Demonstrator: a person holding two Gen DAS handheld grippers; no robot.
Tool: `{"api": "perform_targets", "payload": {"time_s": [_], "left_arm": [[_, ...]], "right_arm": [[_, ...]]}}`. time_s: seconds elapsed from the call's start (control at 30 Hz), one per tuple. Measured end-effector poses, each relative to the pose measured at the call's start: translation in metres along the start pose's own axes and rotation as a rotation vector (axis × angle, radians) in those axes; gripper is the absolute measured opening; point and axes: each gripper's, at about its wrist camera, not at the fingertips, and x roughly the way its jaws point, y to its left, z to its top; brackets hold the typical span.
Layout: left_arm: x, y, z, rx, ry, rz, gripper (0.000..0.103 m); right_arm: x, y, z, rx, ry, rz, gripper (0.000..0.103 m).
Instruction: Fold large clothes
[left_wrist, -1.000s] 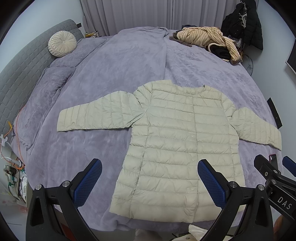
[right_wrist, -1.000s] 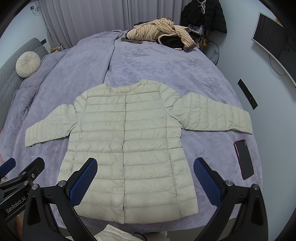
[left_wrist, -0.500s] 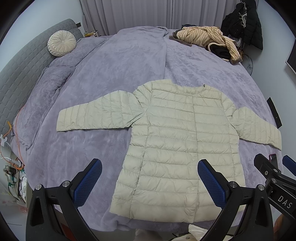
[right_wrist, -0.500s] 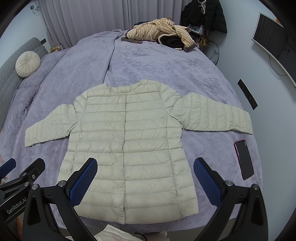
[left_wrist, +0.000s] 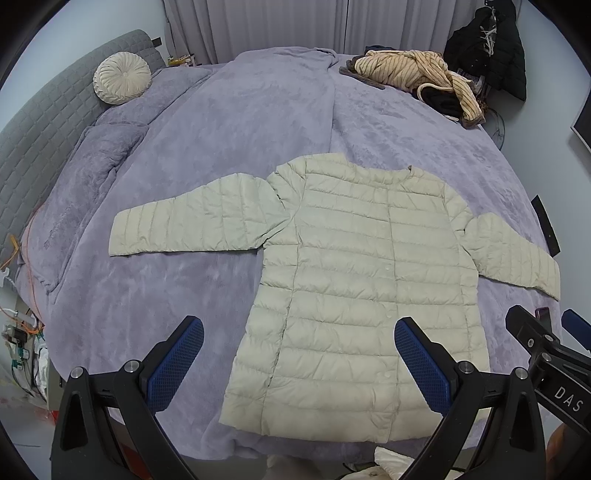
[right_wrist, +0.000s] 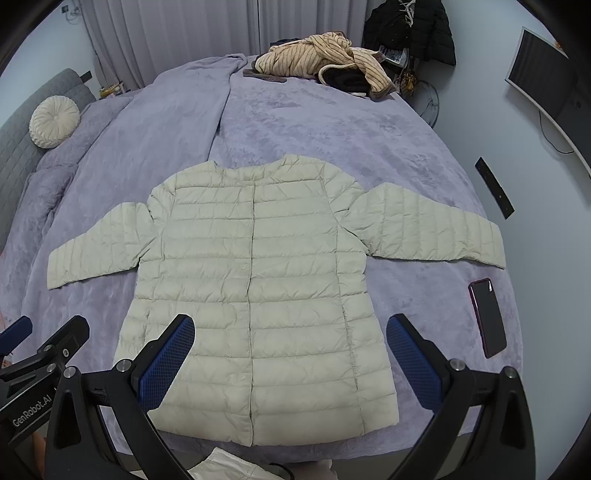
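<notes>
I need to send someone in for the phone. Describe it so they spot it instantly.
Start at the big purple bed and find the cream puffer jacket spread flat on it. The phone lies on the blanket just past the jacket's right hem, below its right sleeve: a slim dark slab with a reddish edge.

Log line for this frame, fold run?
phase: pre-grasp | left gripper: open, empty | right gripper: open, empty | jacket: flat on bed, sleeves spread, unfolded
</notes>
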Motion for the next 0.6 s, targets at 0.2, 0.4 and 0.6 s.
{"api": "perform_targets", "payload": {"time_s": [0.2,0.4,0.6], "left_arm": [[0.01,0.014,0.003,-0.019,0.037,-0.019,0.103],[0.046,0.066,0.009,-0.131,0.096,-0.096,0.103],[0.107,0.141,0.015,-0.24,0.131,-0.103,0.103]], "right_arm": [[0.007,0.001,0.004,0.02,0.028,0.014,0.103],[0.023,0.013,0.006,0.055,0.071,0.08,0.103],[0.06,0.058,-0.002,0.017,0.148,0.21,0.103]]}}
